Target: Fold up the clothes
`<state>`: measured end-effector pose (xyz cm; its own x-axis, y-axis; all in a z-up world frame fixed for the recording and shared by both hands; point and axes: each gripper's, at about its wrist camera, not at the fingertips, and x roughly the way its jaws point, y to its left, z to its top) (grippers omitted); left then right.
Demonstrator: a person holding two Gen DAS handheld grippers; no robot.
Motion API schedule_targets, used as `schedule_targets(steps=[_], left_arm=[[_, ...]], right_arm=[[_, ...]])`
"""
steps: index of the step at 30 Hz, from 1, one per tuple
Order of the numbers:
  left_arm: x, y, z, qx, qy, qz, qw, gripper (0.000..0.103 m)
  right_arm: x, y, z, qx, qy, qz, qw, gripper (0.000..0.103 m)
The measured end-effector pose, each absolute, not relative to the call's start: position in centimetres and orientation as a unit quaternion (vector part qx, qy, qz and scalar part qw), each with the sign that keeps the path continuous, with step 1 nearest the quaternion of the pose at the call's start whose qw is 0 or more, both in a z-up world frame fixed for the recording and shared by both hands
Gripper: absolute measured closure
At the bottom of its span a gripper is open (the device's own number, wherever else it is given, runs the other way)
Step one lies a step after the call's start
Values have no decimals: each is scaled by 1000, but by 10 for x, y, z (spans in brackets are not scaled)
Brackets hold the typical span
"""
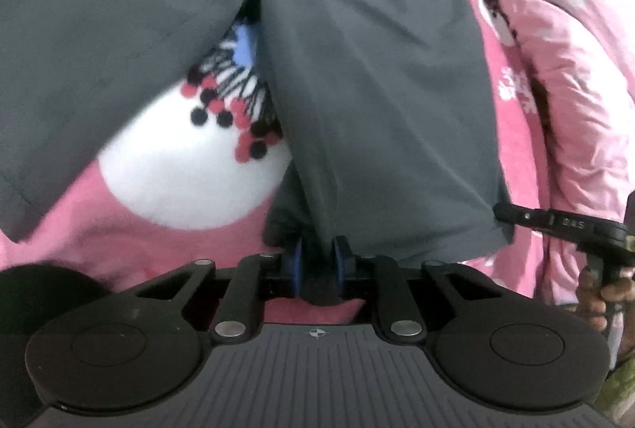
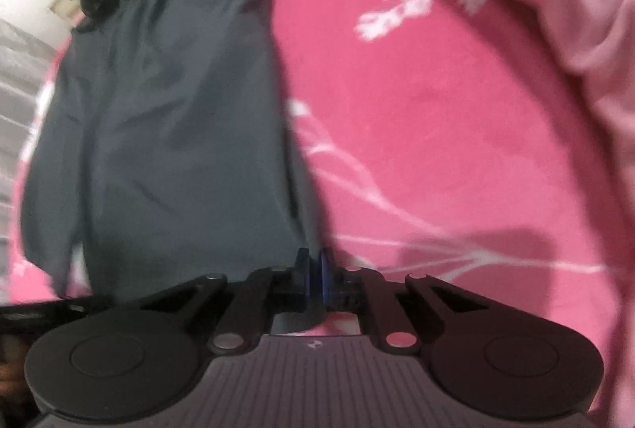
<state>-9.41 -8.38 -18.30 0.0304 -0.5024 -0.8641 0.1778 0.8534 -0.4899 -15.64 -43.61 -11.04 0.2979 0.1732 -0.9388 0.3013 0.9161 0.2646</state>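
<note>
2 tongs, left (image 1: pixel 317 249) and right (image 2: pixel 314 261), each pinch the hem of grey shorts (image 1: pixel 357 90) above the pink bed (image 2: pixel 416 130), likely spreading them for folding.

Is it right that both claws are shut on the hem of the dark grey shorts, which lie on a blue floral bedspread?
Not quite: the bedspread is pink with a white floral print, not blue, as the right wrist view shows. The rest holds: the left claw and the right claw are each shut on the hem of the dark grey shorts.
</note>
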Motion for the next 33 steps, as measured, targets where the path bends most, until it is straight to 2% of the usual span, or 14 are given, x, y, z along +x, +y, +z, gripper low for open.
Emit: schedule_targets(steps=[3,9,13,18,23,29,33], left_arm=[[-86,-75,-177,-128,647,-228,717,85],[-50,-67,-170,-163,601,-218,751,81],[-35,-79,-181,-166,565,-244,771,81],[-39,-77,-194,-148,523,-287,788,78],[-40,-61,-197,-185,510,-313,780,73],[-38,-64,-198,-205,510,-340,763,73],[-36,-63,-199,-211,512,-342,759,73]], right_arm=[[-153,-435,-96,131,583,-61,799,69],[-92,-415,-61,28,490,-31,871,61],[-9,-384,-66,-63,409,8,910,48],[101,-336,-88,-199,351,76,912,48],[184,-305,-123,-301,357,128,875,48],[213,-298,-150,-376,373,159,834,49],[208,-299,-147,-390,381,156,824,63]])
